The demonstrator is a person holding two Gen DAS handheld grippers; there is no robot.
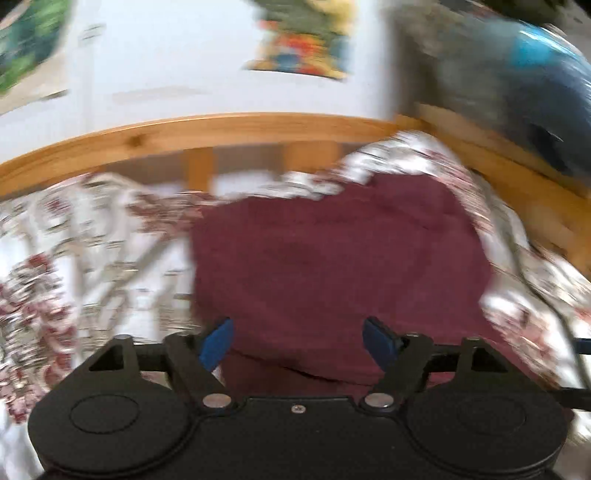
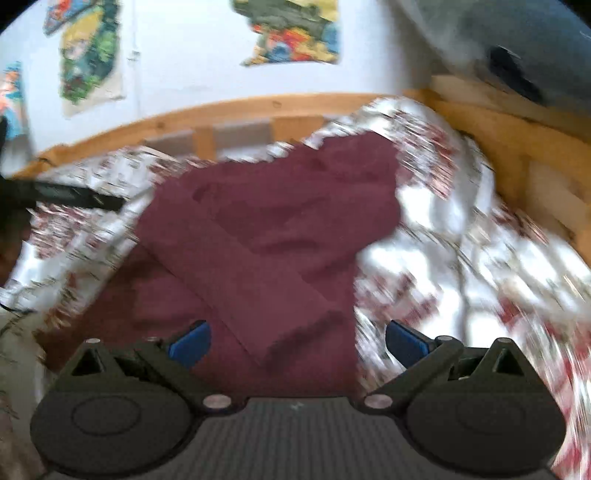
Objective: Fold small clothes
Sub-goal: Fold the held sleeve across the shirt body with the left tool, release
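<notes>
A dark red garment lies on a flowered bedspread. In the left wrist view my left gripper hovers over its near edge, blue pads wide apart, nothing between them but the cloth lying below. In the right wrist view the garment shows a folded strip running diagonally across it. My right gripper stands open over the garment's near right edge, its left pad above the red cloth and its right pad above the bedspread. Both views are blurred.
A wooden bed rail runs behind the bedspread, with a white wall and colourful posters beyond. A grey-blue soft shape lies at the upper right. A dark strap or bar reaches in from the left in the right wrist view.
</notes>
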